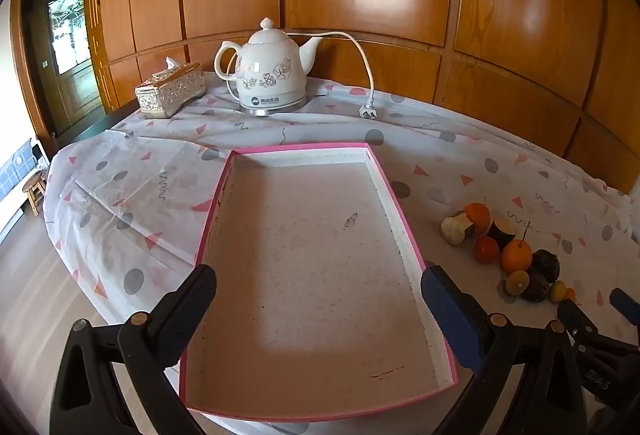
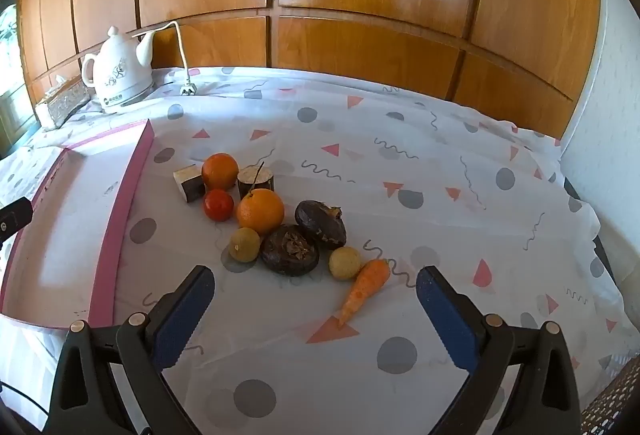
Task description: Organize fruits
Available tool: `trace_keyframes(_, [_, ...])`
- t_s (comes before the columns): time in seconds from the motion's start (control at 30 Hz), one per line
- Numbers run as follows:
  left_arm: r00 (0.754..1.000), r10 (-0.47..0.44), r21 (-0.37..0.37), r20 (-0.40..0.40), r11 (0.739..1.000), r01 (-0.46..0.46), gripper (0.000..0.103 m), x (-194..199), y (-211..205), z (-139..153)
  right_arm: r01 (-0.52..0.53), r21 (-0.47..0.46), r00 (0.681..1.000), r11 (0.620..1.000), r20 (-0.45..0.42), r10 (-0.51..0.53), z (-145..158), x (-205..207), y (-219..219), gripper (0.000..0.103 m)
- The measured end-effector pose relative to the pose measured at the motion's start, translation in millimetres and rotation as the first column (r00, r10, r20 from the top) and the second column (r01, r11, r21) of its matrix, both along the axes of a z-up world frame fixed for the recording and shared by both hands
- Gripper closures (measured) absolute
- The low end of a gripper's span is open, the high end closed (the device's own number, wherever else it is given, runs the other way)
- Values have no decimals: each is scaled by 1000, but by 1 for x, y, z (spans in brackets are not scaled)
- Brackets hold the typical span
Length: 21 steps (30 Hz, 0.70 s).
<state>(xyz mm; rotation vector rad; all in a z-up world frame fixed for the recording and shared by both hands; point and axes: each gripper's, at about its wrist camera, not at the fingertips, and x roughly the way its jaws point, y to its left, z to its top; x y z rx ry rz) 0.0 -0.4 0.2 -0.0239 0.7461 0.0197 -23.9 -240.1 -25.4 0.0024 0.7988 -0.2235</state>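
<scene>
A pile of produce lies on the patterned tablecloth: a large orange (image 2: 260, 211), a smaller orange (image 2: 219, 171), a small red tomato (image 2: 218, 205), two dark wrinkled fruits (image 2: 289, 249) (image 2: 321, 223), two yellowish round fruits (image 2: 244, 244) (image 2: 344, 263), a carrot (image 2: 364, 287) and two cut stem pieces (image 2: 189, 182) (image 2: 255, 179). A shallow pink-rimmed box (image 1: 402, 211) lies empty to their left. My right gripper (image 2: 314, 315) hovers open just in front of the pile. My left gripper (image 1: 318, 319) hangs open over the box's near end, nothing between its fingers. The same pile (image 1: 516, 255) shows to the box's right.
A white ceramic kettle (image 1: 270, 69) with its cord and plug (image 1: 368, 111) stands at the back by a tissue box (image 1: 170, 91). Wood panelling runs behind the table. The table's left edge drops to the floor, where a small stool (image 1: 34, 189) stands.
</scene>
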Motion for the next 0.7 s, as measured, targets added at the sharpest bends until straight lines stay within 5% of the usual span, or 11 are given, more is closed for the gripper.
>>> trace_keyframes(0.7, [1000,7,0,21,1000,-7,0,-3,7,2,-13,-19,1000,1000,26,13,10,-2,8,0])
